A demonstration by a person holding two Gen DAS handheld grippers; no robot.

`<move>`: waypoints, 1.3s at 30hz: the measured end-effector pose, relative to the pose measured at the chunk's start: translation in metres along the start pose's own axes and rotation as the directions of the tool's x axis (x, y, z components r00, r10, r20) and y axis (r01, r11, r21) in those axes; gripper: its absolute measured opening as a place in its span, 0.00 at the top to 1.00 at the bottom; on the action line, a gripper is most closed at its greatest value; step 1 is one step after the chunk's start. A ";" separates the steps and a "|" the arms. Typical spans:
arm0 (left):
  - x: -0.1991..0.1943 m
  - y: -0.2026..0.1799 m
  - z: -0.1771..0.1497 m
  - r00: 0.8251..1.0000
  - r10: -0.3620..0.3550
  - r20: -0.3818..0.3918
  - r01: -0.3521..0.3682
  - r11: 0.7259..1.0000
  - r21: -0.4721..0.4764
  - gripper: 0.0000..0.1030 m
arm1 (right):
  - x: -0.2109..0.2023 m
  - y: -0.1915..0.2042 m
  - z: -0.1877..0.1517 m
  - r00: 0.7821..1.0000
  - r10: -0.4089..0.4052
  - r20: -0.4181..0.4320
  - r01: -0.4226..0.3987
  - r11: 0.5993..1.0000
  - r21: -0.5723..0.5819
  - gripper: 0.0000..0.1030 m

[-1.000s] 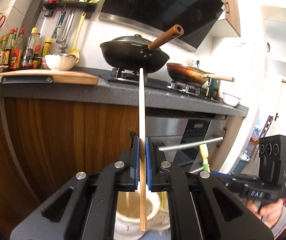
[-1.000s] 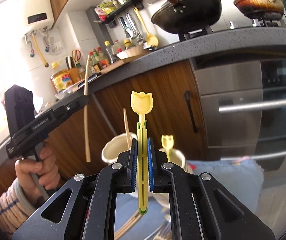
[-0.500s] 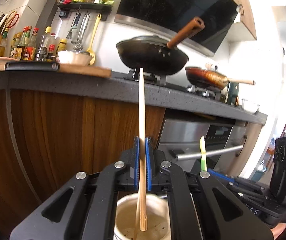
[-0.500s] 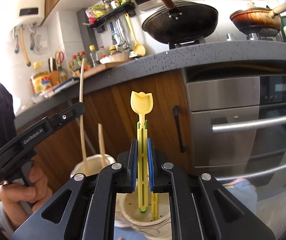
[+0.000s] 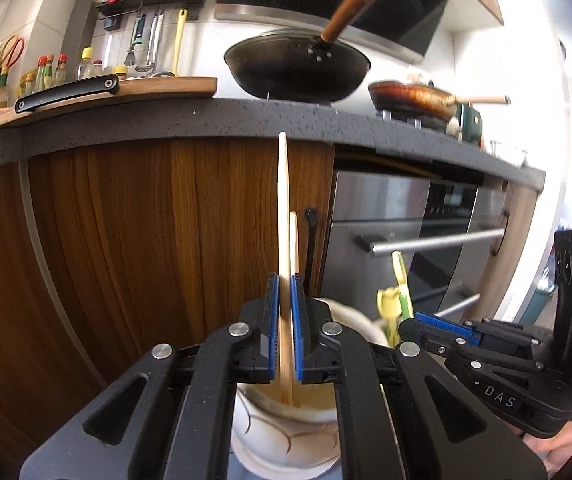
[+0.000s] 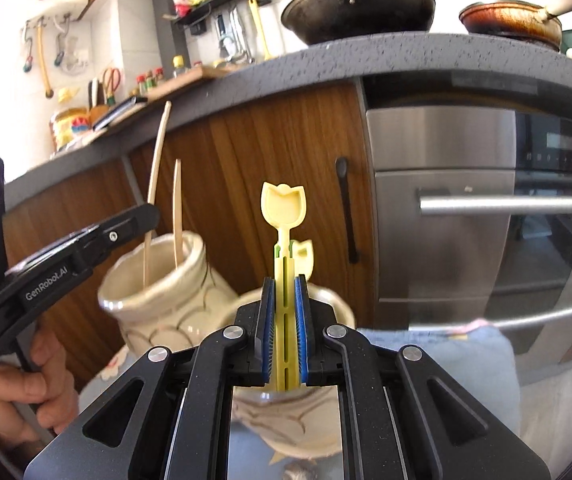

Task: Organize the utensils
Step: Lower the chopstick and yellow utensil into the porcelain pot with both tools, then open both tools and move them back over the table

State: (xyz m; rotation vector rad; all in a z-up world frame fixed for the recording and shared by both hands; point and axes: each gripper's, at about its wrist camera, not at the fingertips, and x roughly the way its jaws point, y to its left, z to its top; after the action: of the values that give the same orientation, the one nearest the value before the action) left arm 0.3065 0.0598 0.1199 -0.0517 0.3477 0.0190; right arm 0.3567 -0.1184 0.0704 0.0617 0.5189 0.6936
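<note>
Wooden chopstick (image 5: 283, 216) is clamped upright in the left gripper (image 5: 284, 292), its lower end inside the cream ceramic jar (image 5: 286, 432). Right wrist view: right gripper (image 6: 284, 292) is closed on a yellow tulip-shaped utensil (image 6: 284, 216) above a second jar (image 6: 325, 300).

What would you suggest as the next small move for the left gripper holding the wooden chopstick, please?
Probably open the left gripper and let go. The long wooden chopstick it clamps already reaches into the cream ceramic jar, beside a second chopstick, so only the release seems left.
</note>
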 end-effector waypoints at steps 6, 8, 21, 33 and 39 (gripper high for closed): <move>0.007 -0.001 -0.001 0.997 0.024 -0.071 -0.023 1.000 0.016 0.94 | 0.001 0.005 0.001 0.999 -0.022 -0.035 0.022 1.000 -0.020 0.90; 0.010 -0.001 0.000 0.995 0.033 -0.092 -0.031 0.999 0.026 0.94 | 0.003 0.007 0.002 0.998 -0.038 -0.049 0.037 0.999 -0.032 0.90; 0.005 -0.001 0.004 0.993 0.044 -0.105 -0.039 0.998 0.049 0.82 | -0.012 0.004 0.005 0.997 -0.050 -0.053 0.048 0.998 -0.039 0.88; -0.064 0.009 -0.022 0.999 0.010 -0.040 -0.007 0.997 0.073 0.53 | -0.061 -0.006 -0.016 0.997 -0.052 -0.051 0.050 0.998 -0.047 0.76; -0.073 0.013 -0.056 0.989 -0.013 -0.144 0.024 0.997 0.071 0.53 | -0.076 -0.009 -0.047 0.990 -0.075 -0.121 0.069 0.996 -0.057 0.70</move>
State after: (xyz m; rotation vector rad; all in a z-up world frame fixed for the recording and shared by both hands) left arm 0.2184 0.0687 0.0921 0.0155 0.4916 -0.0156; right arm 0.2905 -0.1778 0.0610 -0.0490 0.6176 0.6423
